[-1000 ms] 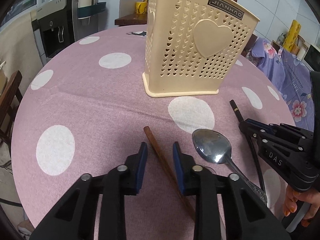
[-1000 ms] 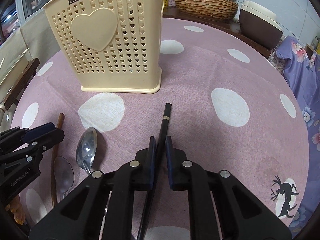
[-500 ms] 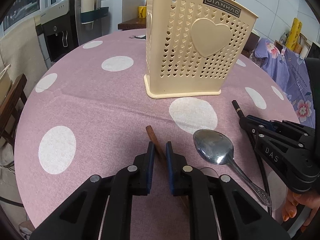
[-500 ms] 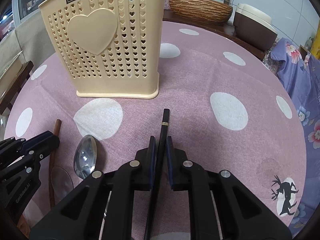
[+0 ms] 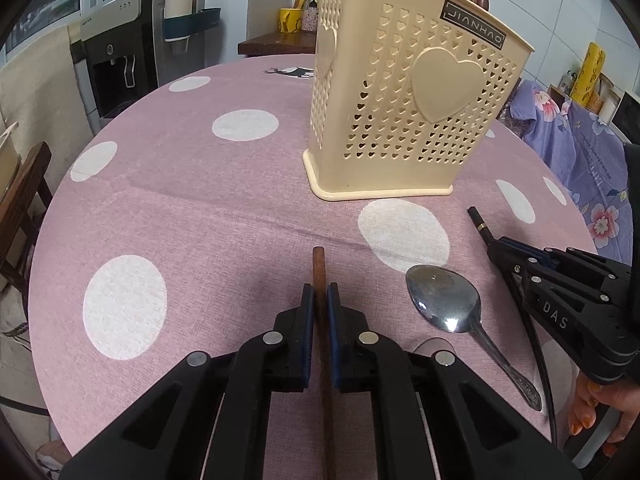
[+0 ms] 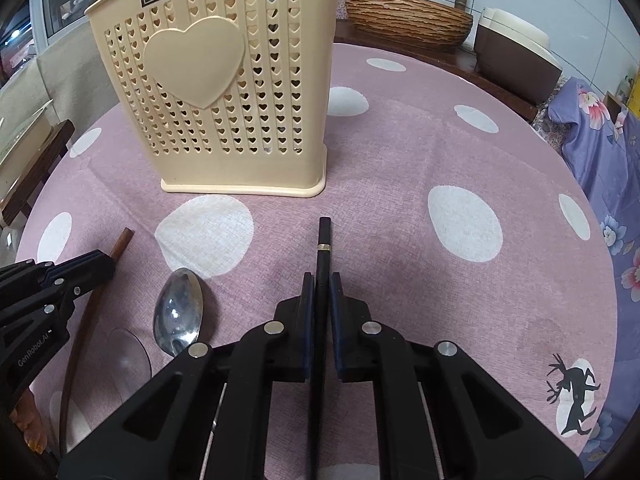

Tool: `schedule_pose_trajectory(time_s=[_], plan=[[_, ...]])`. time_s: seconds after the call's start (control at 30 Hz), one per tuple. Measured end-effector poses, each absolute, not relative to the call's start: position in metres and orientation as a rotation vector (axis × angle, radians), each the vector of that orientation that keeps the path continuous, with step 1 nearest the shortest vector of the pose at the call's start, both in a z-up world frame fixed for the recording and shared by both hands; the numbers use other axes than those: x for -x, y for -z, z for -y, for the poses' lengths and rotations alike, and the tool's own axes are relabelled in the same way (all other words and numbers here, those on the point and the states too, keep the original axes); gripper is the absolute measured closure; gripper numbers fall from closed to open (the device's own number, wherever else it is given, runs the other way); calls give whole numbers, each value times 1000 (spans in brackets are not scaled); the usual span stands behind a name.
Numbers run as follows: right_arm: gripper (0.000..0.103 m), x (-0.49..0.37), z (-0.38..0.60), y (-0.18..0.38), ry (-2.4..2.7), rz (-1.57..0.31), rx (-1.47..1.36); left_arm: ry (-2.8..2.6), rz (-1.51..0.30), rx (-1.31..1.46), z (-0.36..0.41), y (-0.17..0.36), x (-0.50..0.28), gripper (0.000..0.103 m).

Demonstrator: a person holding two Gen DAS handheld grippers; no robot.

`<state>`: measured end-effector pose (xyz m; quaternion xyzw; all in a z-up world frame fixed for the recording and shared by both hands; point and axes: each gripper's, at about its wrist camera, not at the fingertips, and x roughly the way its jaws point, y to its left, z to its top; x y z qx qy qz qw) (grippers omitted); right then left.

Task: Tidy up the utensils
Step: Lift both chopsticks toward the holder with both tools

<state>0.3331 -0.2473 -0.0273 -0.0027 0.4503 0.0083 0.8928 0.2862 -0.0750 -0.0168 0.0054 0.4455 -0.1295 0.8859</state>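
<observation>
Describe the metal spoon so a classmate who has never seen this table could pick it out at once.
Find the cream holder on the pink spotted tablecloth. In front of it lies the spoon, between a brown chopstick and a black one. It alone is shiny.

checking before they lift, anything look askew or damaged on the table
Nothing damaged or spilled. The only mismatch: the left hand-held gripper is closing on a brown wooden chopstick, the right clamps a black one with a gold band.

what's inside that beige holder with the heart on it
Its interior is hidden. The beige holder shows only light through its heart-shaped holes; its top opening is out of view, so any contents cannot be told.
</observation>
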Motion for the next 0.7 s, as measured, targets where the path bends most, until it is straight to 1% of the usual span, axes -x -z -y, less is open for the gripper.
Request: schedule_pose_trajectory(time_s=[0.17, 0.37, 0.57, 0.7], plan=[[95, -332, 246, 27, -23, -931, -1, 264, -917, -14, 77, 17, -285, 95], [95, -326, 250, 17, -44, -884, -34, 267, -907, 20, 70, 14, -287, 95], [95, -316, 260, -5, -91, -817, -108, 286, -859, 64, 59, -8, -281, 96], [95, -304, 268, -31, -134, -746, -159, 305, -802, 94, 51, -33, -275, 96]])
